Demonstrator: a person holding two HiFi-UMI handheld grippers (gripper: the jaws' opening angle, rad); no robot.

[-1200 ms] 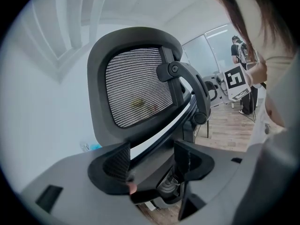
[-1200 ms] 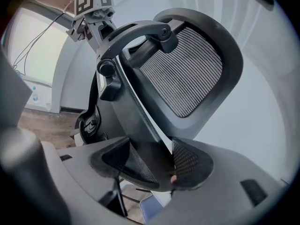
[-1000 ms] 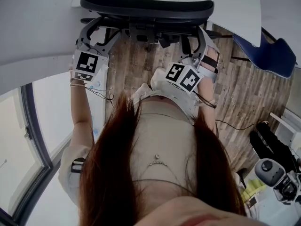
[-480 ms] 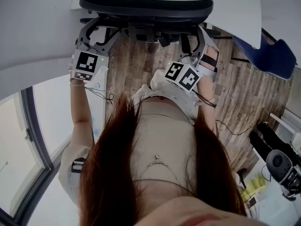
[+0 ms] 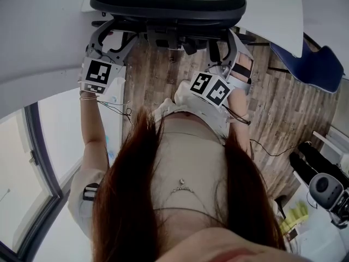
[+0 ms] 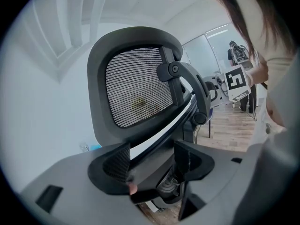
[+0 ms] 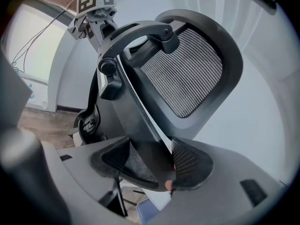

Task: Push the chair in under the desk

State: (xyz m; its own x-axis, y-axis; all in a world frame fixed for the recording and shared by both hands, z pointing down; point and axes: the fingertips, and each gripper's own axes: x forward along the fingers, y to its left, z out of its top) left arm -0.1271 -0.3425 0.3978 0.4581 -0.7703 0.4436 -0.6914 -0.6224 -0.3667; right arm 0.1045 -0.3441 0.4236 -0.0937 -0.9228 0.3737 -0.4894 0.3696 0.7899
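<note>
A black office chair [image 5: 169, 7] with a mesh back stands ahead of me, its top edge under the rim of the white desk [image 5: 49, 31]. My left gripper [image 5: 112, 37] holds the left side of the backrest frame, and my right gripper [image 5: 226, 51] holds the right side. In the left gripper view the jaws [image 6: 152, 161] close on the black frame below the mesh panel [image 6: 138, 90]. The right gripper view shows the same: the jaws [image 7: 152, 161] clamp the frame bar under the mesh [image 7: 187, 74]. The seat and wheels are hidden.
A blue seat [image 5: 311, 64] stands at the right beside the desk. Wooden floor [image 5: 278, 113] runs under me, with a black cable across it. A glass wall [image 5: 32, 162] is at my left. Dark equipment [image 5: 327, 190] sits at the lower right.
The chair back and both grippers have slid a little farther away, toward the desk. The grip on the frame is unchanged.
</note>
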